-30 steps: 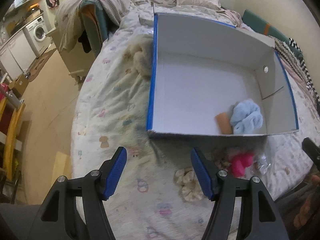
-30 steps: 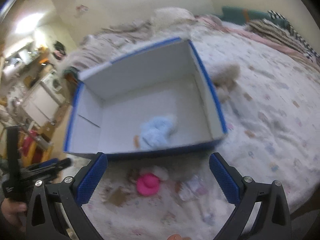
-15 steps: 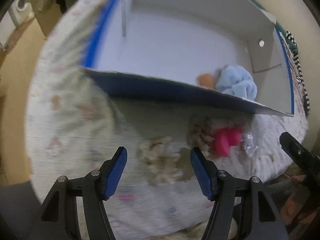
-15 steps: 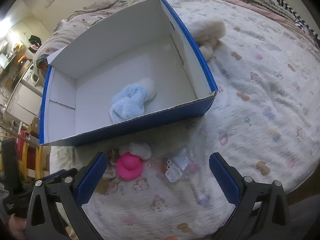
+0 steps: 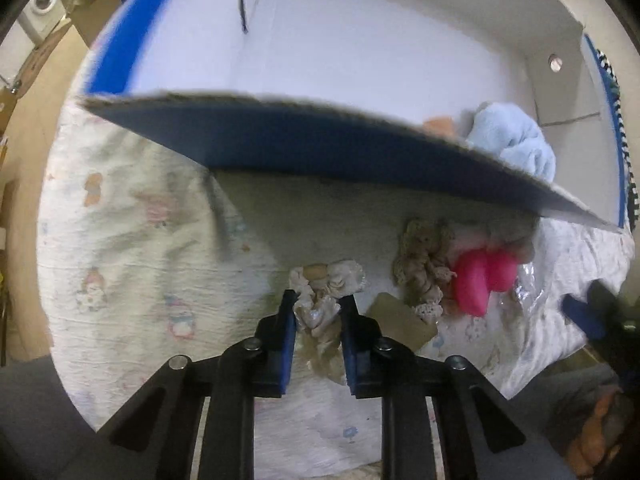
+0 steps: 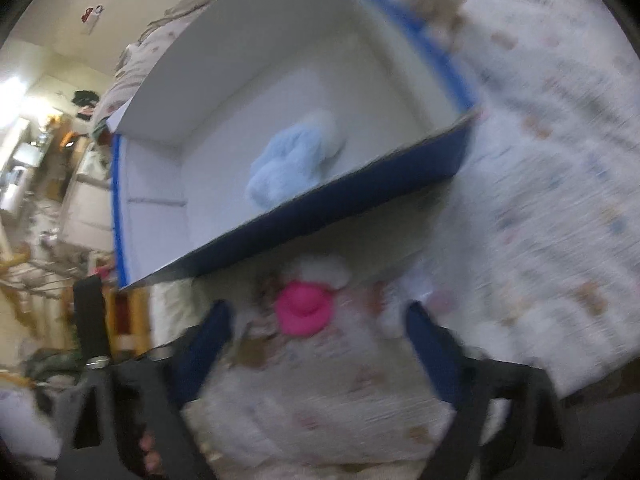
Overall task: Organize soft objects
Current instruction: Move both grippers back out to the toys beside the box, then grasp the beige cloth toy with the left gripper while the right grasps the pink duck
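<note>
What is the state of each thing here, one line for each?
Left gripper: shut on the cream scrunchie.
Right gripper: open, above the pink toy.
Box: open, no lid.
Blue plush: lying inside the box.
Beige scrunchie: loose on the bed.

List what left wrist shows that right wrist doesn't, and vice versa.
Only the left wrist view: the left gripper shut on a cream scrunchie, a second beige scrunchie beside it, and a round hole in the box's side wall.

Only the right wrist view: the right gripper with its jaws wide apart and nothing between them, and a fluffy beige item beyond the box's far side. This view is motion-blurred.

Both: the blue box, the light blue plush inside it, and the pink toy on the bedsheet in front of the box.
</note>
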### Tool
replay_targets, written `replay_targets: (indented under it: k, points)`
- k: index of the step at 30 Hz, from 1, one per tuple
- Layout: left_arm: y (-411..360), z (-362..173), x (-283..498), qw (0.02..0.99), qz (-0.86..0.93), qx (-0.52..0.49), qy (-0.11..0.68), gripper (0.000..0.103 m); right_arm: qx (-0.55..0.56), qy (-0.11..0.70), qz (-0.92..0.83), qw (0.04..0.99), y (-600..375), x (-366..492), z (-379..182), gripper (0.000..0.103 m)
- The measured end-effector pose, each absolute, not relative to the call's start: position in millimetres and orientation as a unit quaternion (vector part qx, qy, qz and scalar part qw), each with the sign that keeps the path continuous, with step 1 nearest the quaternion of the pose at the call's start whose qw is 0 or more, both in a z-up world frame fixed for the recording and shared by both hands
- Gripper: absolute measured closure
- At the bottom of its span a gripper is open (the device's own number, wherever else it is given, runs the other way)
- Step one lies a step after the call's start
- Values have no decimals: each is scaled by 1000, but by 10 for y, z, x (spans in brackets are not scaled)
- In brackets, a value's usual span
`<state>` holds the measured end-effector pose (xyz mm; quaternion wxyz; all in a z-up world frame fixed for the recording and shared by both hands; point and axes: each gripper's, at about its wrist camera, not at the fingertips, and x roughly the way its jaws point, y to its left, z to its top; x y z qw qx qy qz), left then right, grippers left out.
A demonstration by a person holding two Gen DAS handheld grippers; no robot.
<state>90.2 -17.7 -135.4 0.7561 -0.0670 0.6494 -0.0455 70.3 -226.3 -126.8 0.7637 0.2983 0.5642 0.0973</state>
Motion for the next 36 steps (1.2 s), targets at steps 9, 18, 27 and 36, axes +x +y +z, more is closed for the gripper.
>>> replay_targets:
  k: [9,18,27,36]
  points:
    - [127,-1000,760,789,-38,-81,608,85,327,615,96,711,-1966,928,-1677,37]
    - [187,-967,736,790,-29,-86,606,85,297,619,85,722,-1827,990,-1750,55]
    - [74,-999,768,793,-34,-71,605,85,296,596,110,738,-1867,679,-1461,56]
    - [52,-1029,771,796,-28,-58,603,85,281,589,118,749,-1921,648,-1410,63]
